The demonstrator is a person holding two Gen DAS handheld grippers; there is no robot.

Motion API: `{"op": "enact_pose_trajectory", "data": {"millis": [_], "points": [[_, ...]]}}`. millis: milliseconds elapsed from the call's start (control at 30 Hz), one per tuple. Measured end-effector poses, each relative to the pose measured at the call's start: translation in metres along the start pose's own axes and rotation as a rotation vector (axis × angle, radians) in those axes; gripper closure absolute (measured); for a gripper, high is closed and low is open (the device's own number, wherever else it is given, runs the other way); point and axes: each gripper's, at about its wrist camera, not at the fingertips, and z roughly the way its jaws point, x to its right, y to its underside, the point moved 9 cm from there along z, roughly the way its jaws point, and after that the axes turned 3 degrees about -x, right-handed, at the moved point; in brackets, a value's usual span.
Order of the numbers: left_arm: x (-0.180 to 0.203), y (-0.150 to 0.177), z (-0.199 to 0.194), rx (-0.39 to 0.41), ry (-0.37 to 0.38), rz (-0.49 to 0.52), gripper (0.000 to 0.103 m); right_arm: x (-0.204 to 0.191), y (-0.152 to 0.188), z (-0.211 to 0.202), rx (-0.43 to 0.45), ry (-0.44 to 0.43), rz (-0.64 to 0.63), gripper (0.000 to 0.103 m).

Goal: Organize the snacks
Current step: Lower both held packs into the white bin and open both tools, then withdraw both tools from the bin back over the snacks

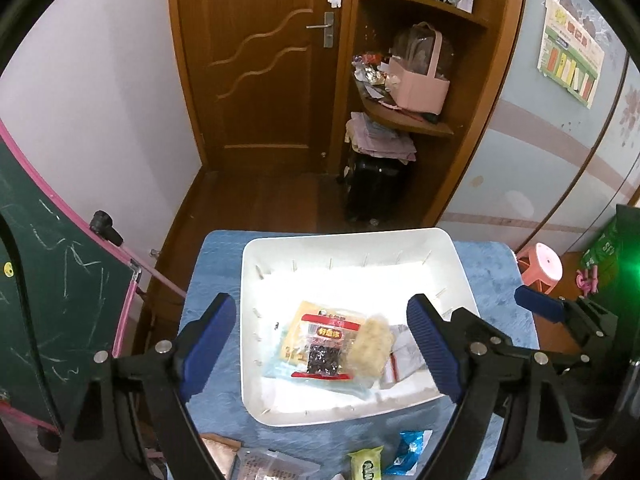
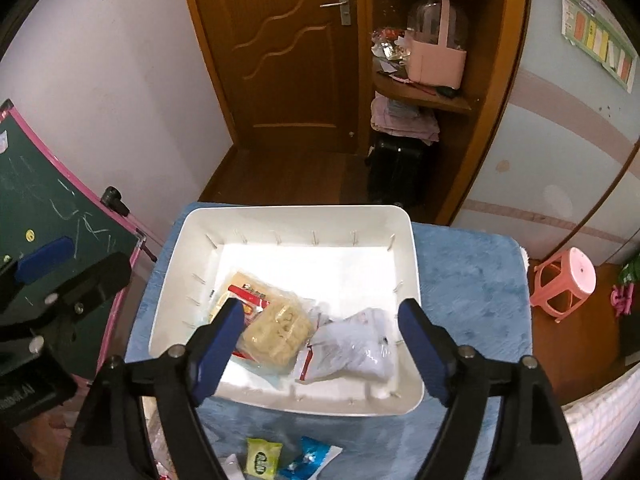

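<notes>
A white bin (image 1: 360, 238) stands on a blue cloth. In it lie a red-labelled packet (image 1: 324, 344), a pale noodle packet (image 1: 370, 346) and a white zip bag (image 1: 404, 354). My left gripper (image 1: 322, 300) hangs open over the bin's near left part, with nothing between its blue pads. In the right wrist view the same bin (image 2: 296, 211) holds the red-labelled packet (image 2: 248, 292), the pale packet (image 2: 280, 332) and the zip bag (image 2: 352, 350). My right gripper (image 2: 322, 304) is open above the zip bag and holds nothing. A yellow-green packet (image 2: 262, 458) and a blue packet (image 2: 308, 458) lie loose in front.
The blue cloth (image 1: 216, 280) covers a small table. A green chalkboard (image 1: 60, 280) with a pink frame leans close on the left. On the floor to the right stands a pink stool (image 2: 564, 284). Behind are a wooden door (image 1: 260, 60), cluttered shelves and a black suitcase (image 1: 372, 188).
</notes>
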Motion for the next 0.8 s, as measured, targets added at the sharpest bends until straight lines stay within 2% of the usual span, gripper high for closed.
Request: {"op": "enact_pose_trajectory", "data": {"millis": [233,367,567,800], "points": [[-0.007,0.016,-0.022,0.017,-0.019,0.033,0.016,-0.009,0.018,-0.012,-0.014,0.005,0.020,0.023],[-0.013,0.028,-0.041,0.026,-0.005,0.034,0.016,-0.023,0.032,-0.028,-0.017,-0.040,0.004,0.023],[-0.022,0.044,-0.069,0.038,0.023,0.025,0.016,-0.038,0.050,-0.060,0.019,-0.040,0.015,0.023],[-0.032,0.066,-0.105,0.064,0.053,0.060,0.016,-0.049,0.074,-0.097,0.079,0.006,0.040,0.023]]}}
